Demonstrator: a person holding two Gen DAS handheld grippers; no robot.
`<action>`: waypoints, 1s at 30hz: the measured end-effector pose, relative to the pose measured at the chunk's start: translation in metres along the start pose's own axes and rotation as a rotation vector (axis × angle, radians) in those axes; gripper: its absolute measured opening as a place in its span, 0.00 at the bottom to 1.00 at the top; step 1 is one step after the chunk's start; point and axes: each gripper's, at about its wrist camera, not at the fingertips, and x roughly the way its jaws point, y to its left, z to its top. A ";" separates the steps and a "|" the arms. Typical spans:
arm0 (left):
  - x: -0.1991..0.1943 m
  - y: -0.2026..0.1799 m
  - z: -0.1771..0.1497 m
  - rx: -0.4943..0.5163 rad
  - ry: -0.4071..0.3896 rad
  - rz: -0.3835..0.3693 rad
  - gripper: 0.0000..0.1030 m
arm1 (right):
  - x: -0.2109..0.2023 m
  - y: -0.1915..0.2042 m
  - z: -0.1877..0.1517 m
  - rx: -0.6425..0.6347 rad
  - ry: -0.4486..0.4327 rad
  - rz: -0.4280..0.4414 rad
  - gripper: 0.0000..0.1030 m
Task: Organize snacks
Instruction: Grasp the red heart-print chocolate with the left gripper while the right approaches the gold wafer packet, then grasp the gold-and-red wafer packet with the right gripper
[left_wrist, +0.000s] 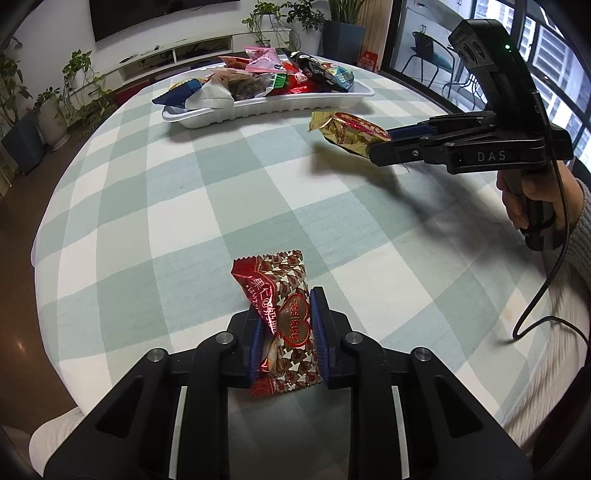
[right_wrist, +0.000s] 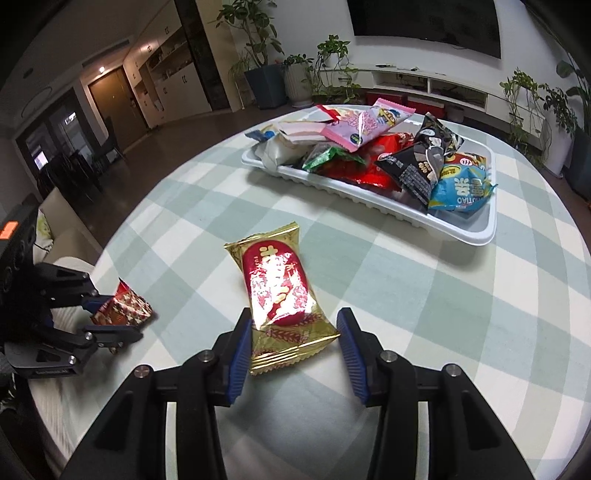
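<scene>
My left gripper (left_wrist: 286, 325) is shut on a red patterned snack packet (left_wrist: 286, 314), held just above the checked tablecloth; it also shows in the right wrist view (right_wrist: 122, 310) between the left gripper's fingers (right_wrist: 110, 334). My right gripper (right_wrist: 291, 347) holds a gold and red snack packet (right_wrist: 280, 291) between its blue pads; the jaws stand wide and the right pad does not seem to touch. In the left wrist view this gripper (left_wrist: 376, 144) carries the gold packet (left_wrist: 347, 131) in the air near the white tray (left_wrist: 266, 107), which is heaped with several snack packets.
The round table has a green and white checked cloth (left_wrist: 221, 192). The white tray (right_wrist: 369, 199) sits at the far side. A cable (left_wrist: 546, 280) hangs from the right gripper. Potted plants, a TV shelf and windows surround the table.
</scene>
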 end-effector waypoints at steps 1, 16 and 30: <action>-0.001 0.000 0.000 -0.003 -0.001 -0.003 0.20 | -0.001 0.000 0.000 0.007 -0.004 0.006 0.46; -0.013 0.003 0.006 -0.059 -0.043 -0.041 0.16 | -0.020 -0.006 -0.001 0.122 -0.074 0.114 0.46; 0.003 -0.008 0.002 0.013 0.007 0.049 0.23 | -0.008 -0.004 -0.005 0.101 -0.028 0.018 0.49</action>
